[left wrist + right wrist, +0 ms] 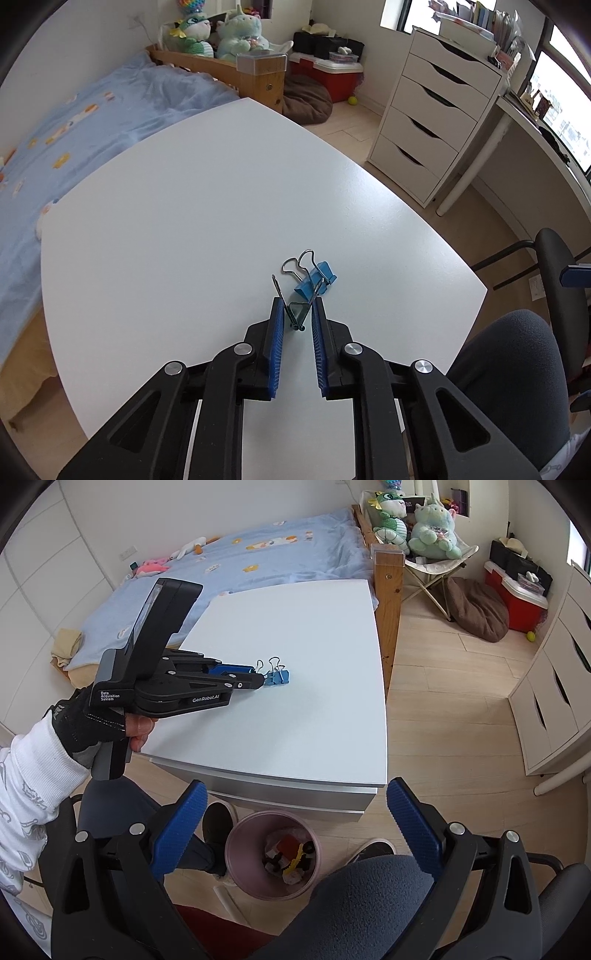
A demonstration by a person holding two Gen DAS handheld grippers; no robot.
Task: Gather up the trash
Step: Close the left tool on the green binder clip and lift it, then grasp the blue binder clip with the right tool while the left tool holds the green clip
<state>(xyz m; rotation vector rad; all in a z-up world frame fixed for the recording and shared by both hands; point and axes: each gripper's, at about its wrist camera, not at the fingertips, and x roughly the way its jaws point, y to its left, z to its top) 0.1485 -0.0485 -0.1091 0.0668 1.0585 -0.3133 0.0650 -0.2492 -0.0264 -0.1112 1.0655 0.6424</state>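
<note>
Left gripper (298, 314) pinches the near clip (295, 314) by its springy wire; light, stiff, slippery steel, likely to twist. Right gripper (295, 834) hangs spread over the bin (236, 843).

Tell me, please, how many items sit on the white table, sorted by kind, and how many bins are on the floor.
Blue binder clips: 2, one lying free, one clamped in the left tool
Pink bins: 1
Total: 3
</note>
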